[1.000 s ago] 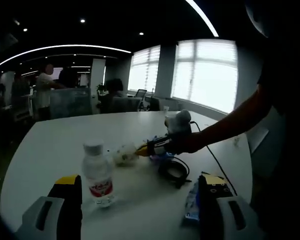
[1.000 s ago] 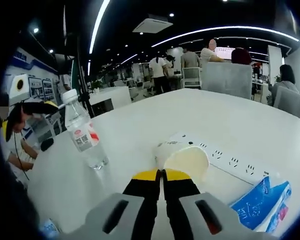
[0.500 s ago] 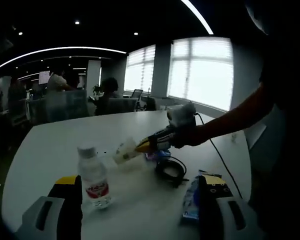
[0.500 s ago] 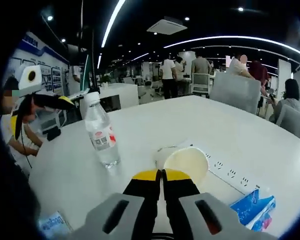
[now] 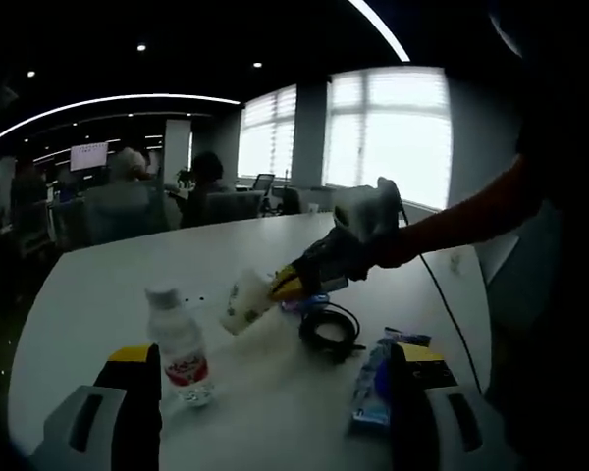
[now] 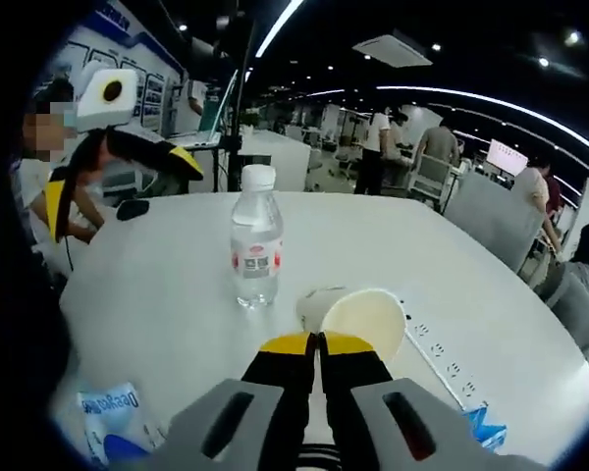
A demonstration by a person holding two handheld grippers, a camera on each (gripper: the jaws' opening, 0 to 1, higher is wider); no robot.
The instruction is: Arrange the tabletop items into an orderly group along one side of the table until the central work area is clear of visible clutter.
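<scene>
One water bottle (image 6: 255,249); one paper cup (image 6: 361,322) in right tool (image 6: 320,342); one power strip (image 6: 442,361)

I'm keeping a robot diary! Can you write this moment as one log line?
right gripper: shut on paper cup, lifted | left gripper: open, holds nothing | water bottle: upright on table | coiled cable: beside blue packet

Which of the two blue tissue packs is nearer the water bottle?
In the right gripper view, the blue tissue pack at lower left is nearer the water bottle; the other pack lies beyond the power strip.
</scene>
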